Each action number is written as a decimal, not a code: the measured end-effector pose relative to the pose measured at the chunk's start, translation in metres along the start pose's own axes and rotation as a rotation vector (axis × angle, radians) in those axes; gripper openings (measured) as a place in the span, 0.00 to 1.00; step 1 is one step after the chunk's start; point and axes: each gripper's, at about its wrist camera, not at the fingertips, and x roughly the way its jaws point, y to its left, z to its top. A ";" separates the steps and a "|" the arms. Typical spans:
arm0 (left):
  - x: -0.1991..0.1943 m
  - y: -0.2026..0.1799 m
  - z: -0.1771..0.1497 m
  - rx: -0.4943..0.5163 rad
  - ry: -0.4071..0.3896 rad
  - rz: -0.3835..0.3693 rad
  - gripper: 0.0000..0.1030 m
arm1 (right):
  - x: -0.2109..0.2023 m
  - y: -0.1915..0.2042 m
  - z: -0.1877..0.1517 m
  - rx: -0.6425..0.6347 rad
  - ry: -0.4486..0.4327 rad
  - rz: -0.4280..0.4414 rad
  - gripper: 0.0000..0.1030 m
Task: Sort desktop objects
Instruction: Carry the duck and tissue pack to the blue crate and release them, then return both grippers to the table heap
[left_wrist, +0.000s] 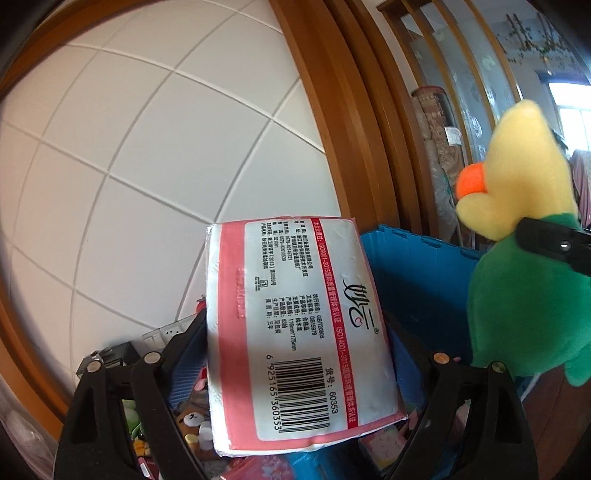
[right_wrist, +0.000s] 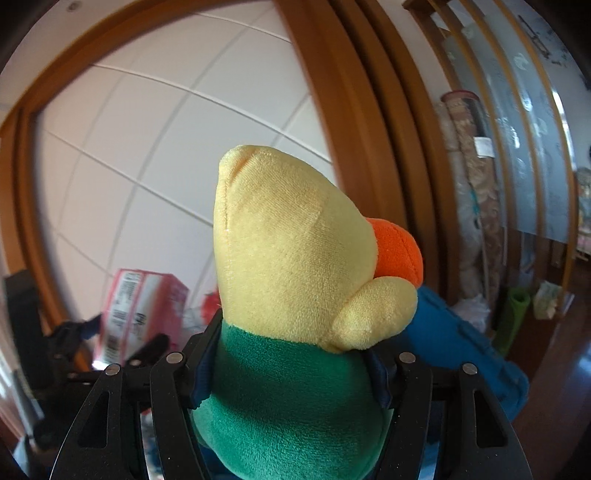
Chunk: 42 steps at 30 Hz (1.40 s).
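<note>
Left claw (left_wrist: 295, 354): closed on the tissue pack (left_wrist: 295, 325), blue pads pressing its two long sides; in the right wrist view this claw (right_wrist: 122, 332) shows blurred at 9 o'clock, pack (right_wrist: 140, 306) still between its fingers.
Right claw (right_wrist: 291, 354): gripping the plush duck (right_wrist: 295, 295) around its green body; in the left wrist view one black finger (left_wrist: 550, 247) crosses the duck (left_wrist: 524, 221) at the neck, at 3 o'clock.
Tissue pack, axis: long axis runs away from the camera, tilted slightly toward 11 o'clock; label face with barcode turned up to the lens, barcode end nearest.
Plush duck, axis: upright, yellow head toward 12 o'clock, green body low in the claw; orange beak (right_wrist: 399, 254) points toward 3 o'clock in the right wrist view, toward 9 o'clock in the left wrist view.
Blue bin (left_wrist: 413, 277): open-topped plastic crate just behind the pack, rim at 2 o'clock; what lies inside it I cannot tell.
Below the pack: small toys, among them a brown bear figure (left_wrist: 192, 421), and pink patterned packets (left_wrist: 266, 469); whether they sit in a container is unclear.
Far: white tiled wall (left_wrist: 129, 147), wooden door frame (left_wrist: 340, 110), rolled fabrics (right_wrist: 469, 177) leaning at 2 o'clock.
</note>
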 end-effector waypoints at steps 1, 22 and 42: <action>0.004 -0.004 0.002 0.007 0.008 0.004 0.88 | 0.006 -0.007 0.002 0.006 0.006 -0.012 0.65; 0.041 -0.030 0.021 0.018 0.004 0.086 0.98 | 0.038 -0.019 0.005 -0.009 0.039 -0.071 0.93; -0.041 0.075 -0.054 -0.070 0.016 0.292 0.98 | 0.014 0.018 -0.030 -0.046 0.053 0.101 0.94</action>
